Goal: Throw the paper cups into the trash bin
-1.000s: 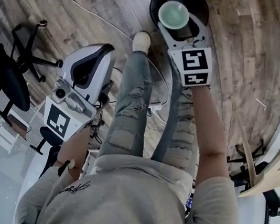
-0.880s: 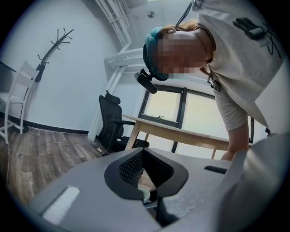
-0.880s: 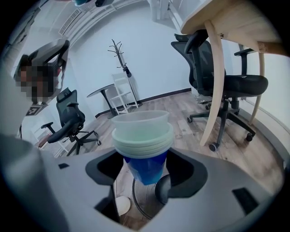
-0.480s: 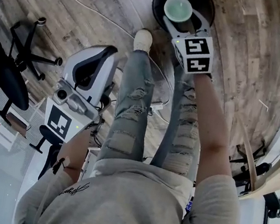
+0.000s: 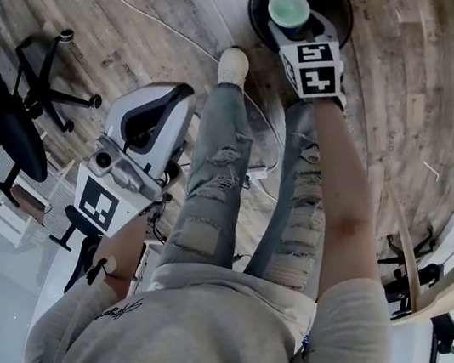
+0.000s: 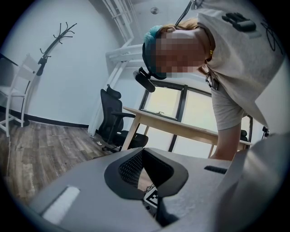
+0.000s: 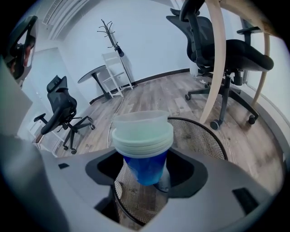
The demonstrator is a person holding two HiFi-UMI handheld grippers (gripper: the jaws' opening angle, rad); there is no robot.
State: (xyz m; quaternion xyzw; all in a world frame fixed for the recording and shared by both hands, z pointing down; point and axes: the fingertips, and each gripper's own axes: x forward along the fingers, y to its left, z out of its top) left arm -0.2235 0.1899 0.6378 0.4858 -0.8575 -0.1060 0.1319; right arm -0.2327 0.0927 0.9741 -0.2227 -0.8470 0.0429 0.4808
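Since a second before, the right gripper (image 5: 289, 25) had reached farther out, so the stack of paper cups (image 5: 289, 8) sat more squarely above the round black trash bin (image 5: 344, 15) rather than at its near edge; the left gripper (image 5: 146, 120) had barely shifted.

In the right gripper view, the right gripper (image 7: 146, 174) was clenched on the stack of paper cups (image 7: 144, 152). Its jaws pressed the blue lower body from both sides, while the pale nested rims stood upright above the jaws. Directly beneath and behind the cups lay the trash bin (image 7: 201, 136), with its mesh wall and dark rim showing through the gap between the jaws.

The left gripper (image 6: 146, 176) was held back beside the person's left leg (image 5: 211, 174), well apart from the bin. It was tilted upward toward the person's torso, with its jaws drawn together and nothing between them. A wooden desk (image 6: 181, 128) and a black office chair (image 6: 113, 120) stood beyond it on the wooden floor (image 5: 154, 0).
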